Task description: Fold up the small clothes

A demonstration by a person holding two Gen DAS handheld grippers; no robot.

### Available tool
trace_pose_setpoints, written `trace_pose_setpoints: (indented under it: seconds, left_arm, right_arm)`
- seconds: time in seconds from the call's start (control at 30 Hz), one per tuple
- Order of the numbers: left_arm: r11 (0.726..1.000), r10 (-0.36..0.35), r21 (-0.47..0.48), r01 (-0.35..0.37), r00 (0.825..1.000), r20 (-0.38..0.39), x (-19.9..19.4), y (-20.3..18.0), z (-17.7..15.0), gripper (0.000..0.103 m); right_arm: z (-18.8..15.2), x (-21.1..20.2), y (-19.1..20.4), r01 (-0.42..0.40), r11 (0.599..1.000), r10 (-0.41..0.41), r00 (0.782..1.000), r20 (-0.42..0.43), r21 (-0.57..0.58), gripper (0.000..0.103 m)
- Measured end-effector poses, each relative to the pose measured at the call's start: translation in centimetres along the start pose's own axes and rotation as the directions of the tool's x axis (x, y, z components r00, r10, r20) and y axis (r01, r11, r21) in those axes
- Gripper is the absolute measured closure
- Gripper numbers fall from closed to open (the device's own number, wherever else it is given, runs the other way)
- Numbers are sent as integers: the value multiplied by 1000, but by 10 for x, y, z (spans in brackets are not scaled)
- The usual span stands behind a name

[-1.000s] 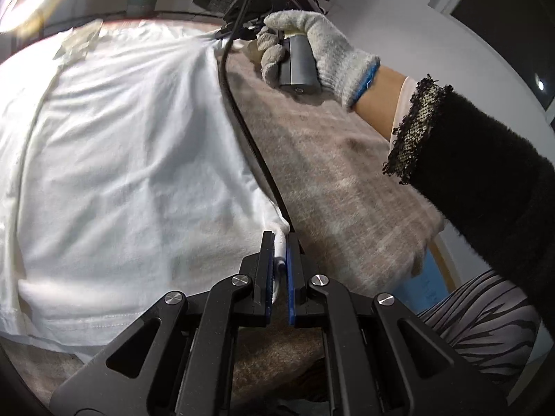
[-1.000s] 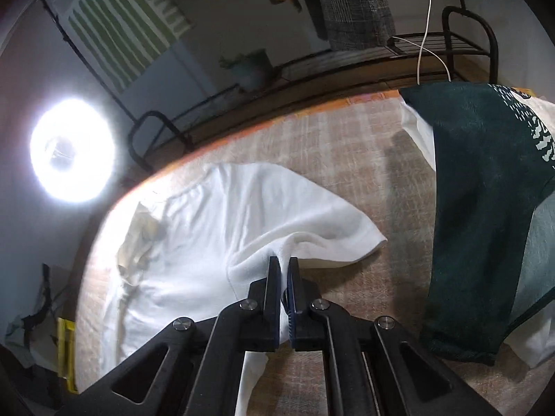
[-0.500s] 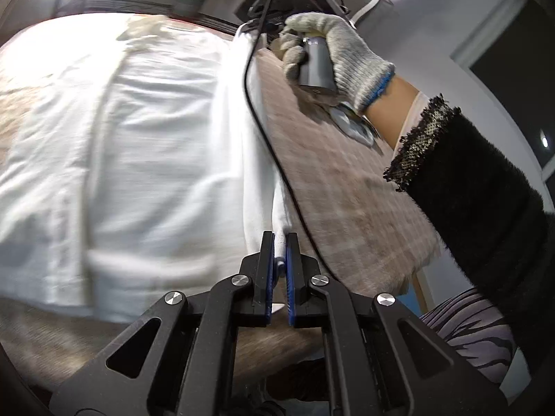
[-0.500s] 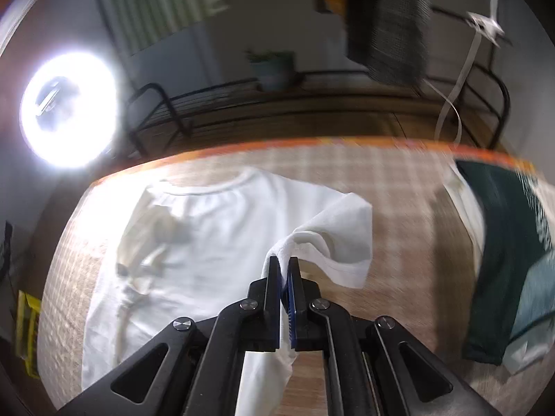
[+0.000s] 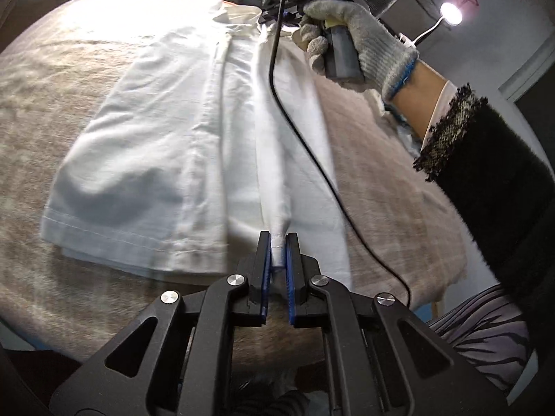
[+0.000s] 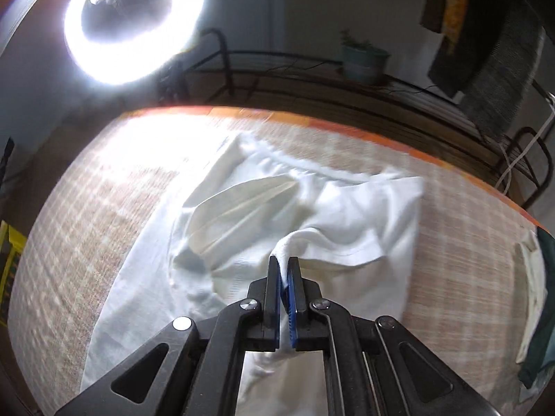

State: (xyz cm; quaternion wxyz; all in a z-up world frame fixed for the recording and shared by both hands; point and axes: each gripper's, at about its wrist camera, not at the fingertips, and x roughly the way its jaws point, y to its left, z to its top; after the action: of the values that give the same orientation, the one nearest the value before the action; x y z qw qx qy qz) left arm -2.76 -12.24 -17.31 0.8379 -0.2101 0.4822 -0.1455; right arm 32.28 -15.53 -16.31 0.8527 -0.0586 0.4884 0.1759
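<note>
A white T-shirt [image 5: 166, 131] lies on the checked beige tablecloth [image 5: 392, 180], its right side lifted into a long ridge. My left gripper [image 5: 277, 242] is shut on the shirt's hem end of that ridge. My right gripper [image 6: 284, 267] is shut on the shirt [image 6: 347, 215] near its sleeve and shoulder and holds the fabric up over the body. In the left wrist view the gloved right hand [image 5: 360, 38] holds that gripper at the ridge's far end.
A dark green garment [image 6: 541, 312] lies over white cloth at the table's right edge. A ring light [image 6: 133, 17], a black metal rack [image 6: 312, 76] and a potted plant [image 6: 362, 60] stand behind the table. A black cable [image 5: 305, 145] hangs across the shirt.
Both grippers have carried the shirt's right side up and leftward over its body. The sleeve that lay spread on the tablecloth is now lifted and folding inward.
</note>
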Motion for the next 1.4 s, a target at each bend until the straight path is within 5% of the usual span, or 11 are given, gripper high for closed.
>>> trace_pose_setpoints:
  seconds: [0.03,0.07,0.2,0.37,0.67,0.87,1.0,1.2,1.27,1.33,1.4]
  left_arm:
    - [1000,6,0,-6,1000,-3,-3,0,-1,99]
    - [1000,1,4,-1,1000,-2,-7,0,0,99]
    - [998,9,65,-13,998,58,-33,-3,4,91]
    - [995,47,84,-57,993,108,-53,9,17,91]
    - [995,100,14,-103,983,153,-67,40,36,91]
    - [991,133,-2,-135,979,153,-68,52,38,91]
    - [987,161,-20,-159,975,152,-69,63,43,91]
    - [979,201,4,-204,968,148,-80,75,56,91]
    - [979,202,15,-206,972,121,-80,82,61,85]
    - [979,200,22,-202,976,87,-80,92,65,69]
    - [979,198,28,-200,979,56,-77,100,69,68]
  right_arm:
    - [1,-1,-4,-48,999,48,999,-7,19,70]
    - [3,-8,-11,-143,988,142,990,8,56,63]
    - [5,-45,-53,-326,931,304,941,146,165,63]
    - [-1,-52,-109,-224,927,180,969,167,302,65]
    - [-6,-4,-113,-214,910,196,977,85,355,69]
    - [10,19,-81,-256,914,245,967,74,316,71]
    - [18,17,-60,-367,887,342,930,137,281,71]
    - [17,-14,-47,-419,873,385,906,173,250,68]
    - [9,-37,-47,-415,880,382,908,172,233,67]
    - [-5,-65,-48,-394,895,364,916,169,208,63]
    - [-23,-101,-47,-376,908,347,923,168,186,60]
